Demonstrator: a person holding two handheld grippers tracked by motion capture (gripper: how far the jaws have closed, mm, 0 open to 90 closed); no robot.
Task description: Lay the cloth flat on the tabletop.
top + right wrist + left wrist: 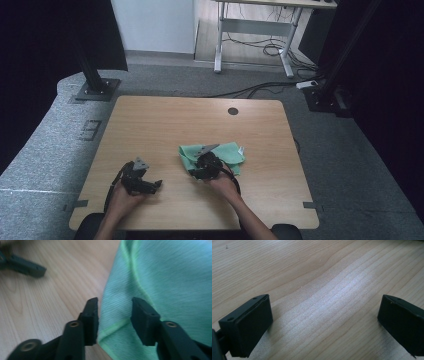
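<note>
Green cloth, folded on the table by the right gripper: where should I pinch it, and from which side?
Take the green cloth at its near left corner, where the stitched hem turns. The right gripper is open with that edge between its jaws, pads apparently not pressing. Coming from the bare table side looks best: there the layered edge is free to slide a jaw under.

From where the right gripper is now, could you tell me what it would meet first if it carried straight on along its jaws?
Most likely the green cloth: the right gripper has its jaws open over the cloth's hemmed edge, with fabric between and beyond them. How far above it the tips sit is hard to judge.
</note>
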